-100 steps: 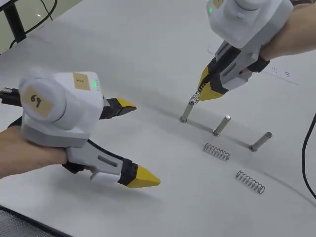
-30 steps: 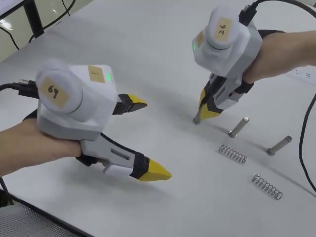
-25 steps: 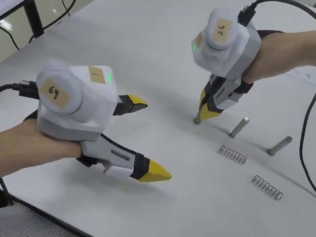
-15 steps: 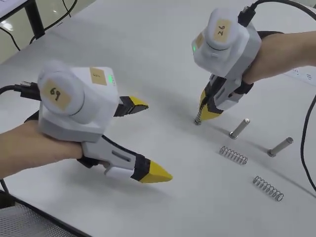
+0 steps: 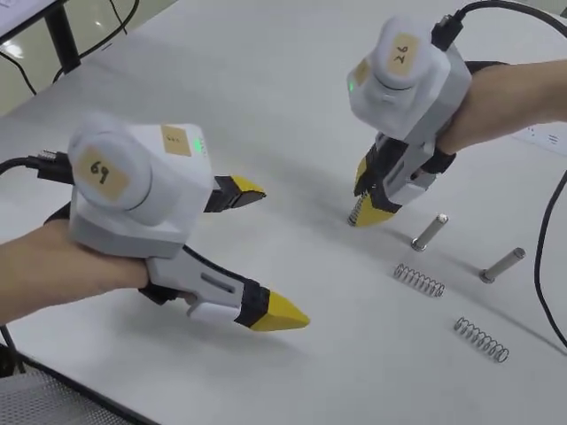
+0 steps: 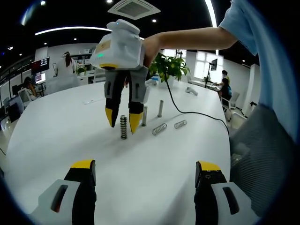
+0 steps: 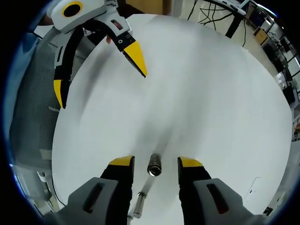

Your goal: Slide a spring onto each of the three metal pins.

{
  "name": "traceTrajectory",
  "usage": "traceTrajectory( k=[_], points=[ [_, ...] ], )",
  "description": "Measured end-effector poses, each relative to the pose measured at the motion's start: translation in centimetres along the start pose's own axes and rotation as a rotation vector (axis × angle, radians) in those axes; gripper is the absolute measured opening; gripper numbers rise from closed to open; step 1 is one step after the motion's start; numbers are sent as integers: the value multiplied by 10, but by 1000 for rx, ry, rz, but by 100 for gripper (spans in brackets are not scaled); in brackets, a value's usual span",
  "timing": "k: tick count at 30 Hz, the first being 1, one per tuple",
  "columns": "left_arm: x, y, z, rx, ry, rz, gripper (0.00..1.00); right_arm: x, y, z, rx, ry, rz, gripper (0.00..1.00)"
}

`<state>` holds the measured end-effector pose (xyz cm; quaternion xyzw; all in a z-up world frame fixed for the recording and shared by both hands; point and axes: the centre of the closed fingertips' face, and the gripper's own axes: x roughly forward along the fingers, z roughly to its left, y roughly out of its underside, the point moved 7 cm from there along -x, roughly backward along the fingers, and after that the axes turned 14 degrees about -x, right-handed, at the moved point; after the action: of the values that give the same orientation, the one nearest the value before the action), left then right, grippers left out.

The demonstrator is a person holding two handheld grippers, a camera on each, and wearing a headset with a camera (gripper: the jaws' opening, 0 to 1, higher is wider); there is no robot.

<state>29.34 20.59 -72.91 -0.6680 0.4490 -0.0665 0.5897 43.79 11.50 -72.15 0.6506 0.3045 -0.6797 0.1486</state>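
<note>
- The right claw point(image 5: 368, 200) points almost straight down at the white table point(image 5: 266, 80). A hand point(image 5: 500, 88) reaching in from the right holds it. Its jaws are parted only narrowly and grip nothing.
- Right between its yellow tips stands the spring-wrapped pin point(image 6: 123, 127), upright on the table. The right gripper view shows a sliver of gap between the coil and each jaw.
- Just past the claw, on the side its holder's arm comes from, the second pin point(image 5: 428, 231) stands bare.
- The third pin point(image 5: 502, 265), also bare, is farther out along the same line.
- Two springs lie flat on the table on the person's side of the bare pins. The nearer loose spring point(image 5: 418, 280) lies close by the second pin. The farther loose spring point(image 5: 481, 339) lies beyond it, well apart from the claw.
- A black cable point(image 5: 542, 266) runs down the table's edge beyond the third pin.
- The left claw point(image 5: 263, 251) is well apart from the right one, low over the table and lying nearly level. The other hand point(image 5: 53, 270) holds it. Its jaws are spread wide with nothing between them, and they aim toward the right claw.
</note>
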Motion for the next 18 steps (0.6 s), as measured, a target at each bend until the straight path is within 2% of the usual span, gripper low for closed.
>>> traceTrajectory(
  k=[2, 5, 10, 18],
  points=[
    [-1, 0, 0, -4, 0, -6, 85, 1, -1, 0, 13, 9, -13, 49],
    [-2, -3, 2, -21, -4, -26, 85, 1, 0, -2, 35, 16, -41, 52],
    [-2, -4, 2, -31, -4, -36, 85, 1, 4, 0, 63, 50, -64, 66],
    [-2, -5, 2, -35, -4, -40, 85, -2, 5, 13, 116, 116, -149, 87]
  ],
)
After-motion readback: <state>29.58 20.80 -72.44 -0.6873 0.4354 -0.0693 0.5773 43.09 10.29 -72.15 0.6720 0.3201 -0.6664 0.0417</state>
